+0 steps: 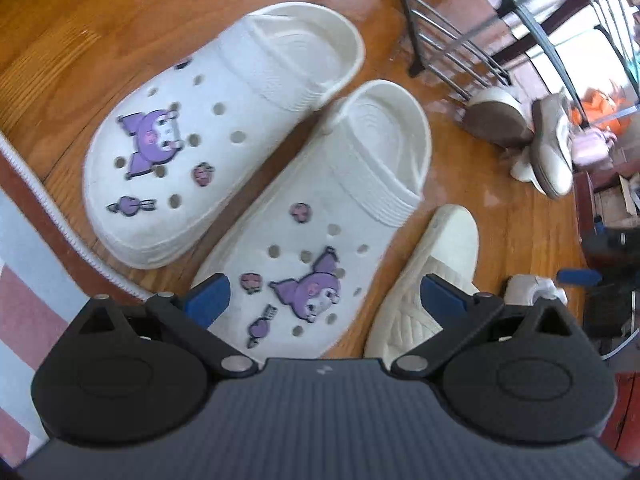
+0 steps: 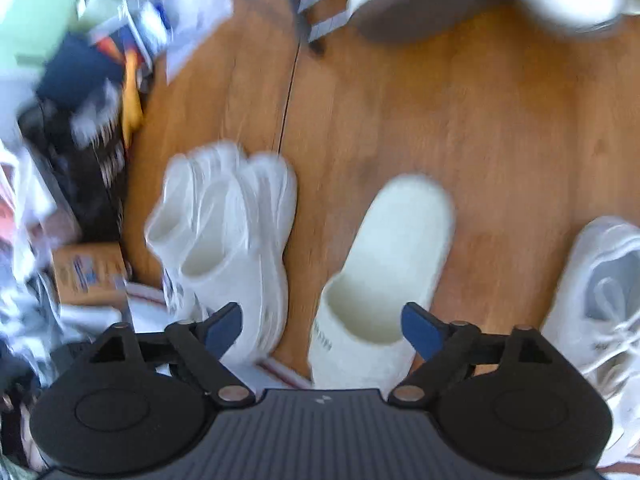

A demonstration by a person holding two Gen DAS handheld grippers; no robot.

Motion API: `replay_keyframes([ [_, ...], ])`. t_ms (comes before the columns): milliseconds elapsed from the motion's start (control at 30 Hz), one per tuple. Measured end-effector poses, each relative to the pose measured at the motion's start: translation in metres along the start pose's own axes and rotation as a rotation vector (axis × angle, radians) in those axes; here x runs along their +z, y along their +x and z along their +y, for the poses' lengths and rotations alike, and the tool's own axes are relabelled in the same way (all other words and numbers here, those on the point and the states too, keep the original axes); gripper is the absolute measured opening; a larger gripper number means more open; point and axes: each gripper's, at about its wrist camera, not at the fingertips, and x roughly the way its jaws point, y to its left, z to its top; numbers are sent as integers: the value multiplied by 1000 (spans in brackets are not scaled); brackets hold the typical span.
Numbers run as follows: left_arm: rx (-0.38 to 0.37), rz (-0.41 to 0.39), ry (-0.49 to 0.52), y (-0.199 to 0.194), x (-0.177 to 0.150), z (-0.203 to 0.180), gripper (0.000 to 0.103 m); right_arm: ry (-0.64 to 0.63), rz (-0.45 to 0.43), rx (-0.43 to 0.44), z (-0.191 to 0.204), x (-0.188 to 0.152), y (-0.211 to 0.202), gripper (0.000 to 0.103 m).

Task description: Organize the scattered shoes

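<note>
Two white clogs with purple charms lie side by side on the wooden floor, the far one [image 1: 208, 136] and the near one [image 1: 316, 240]. My left gripper [image 1: 326, 300] hovers open over the near clog's toe, its pads clear of it. A cream slide [image 1: 432, 280] lies right of that clog. In the blurred right wrist view, my right gripper [image 2: 322, 330] is open above the cream slide [image 2: 384, 272], not touching it. A white two-strap sandal [image 2: 224, 232] lies on its side to the left, and a white sneaker [image 2: 600, 300] is at the right.
A metal shoe rack [image 1: 460, 40] stands at the back right with beige shoes [image 1: 554, 148] lying at its foot. A striped rug [image 1: 24, 280] borders the left. Boxes and papers [image 2: 80, 120] are piled along the left in the right wrist view.
</note>
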Motion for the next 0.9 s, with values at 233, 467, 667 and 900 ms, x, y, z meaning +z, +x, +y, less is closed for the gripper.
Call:
replay_keyframes([
  [233,-38,0,93,-11,-7,-24,103,89,-308,-157,-42,-1,-49,92],
  [467,-103,56,165,13,-14,-52,103,-74,-411,-233,-34,-3,-66,92],
  [667,-91,82,129,29,-16,-60,103,-21,-386,-193,-64,3,-62,92],
  [900,-66,75,82,49,-2,-81,103,371,-446,129,-147,46,-66,93],
])
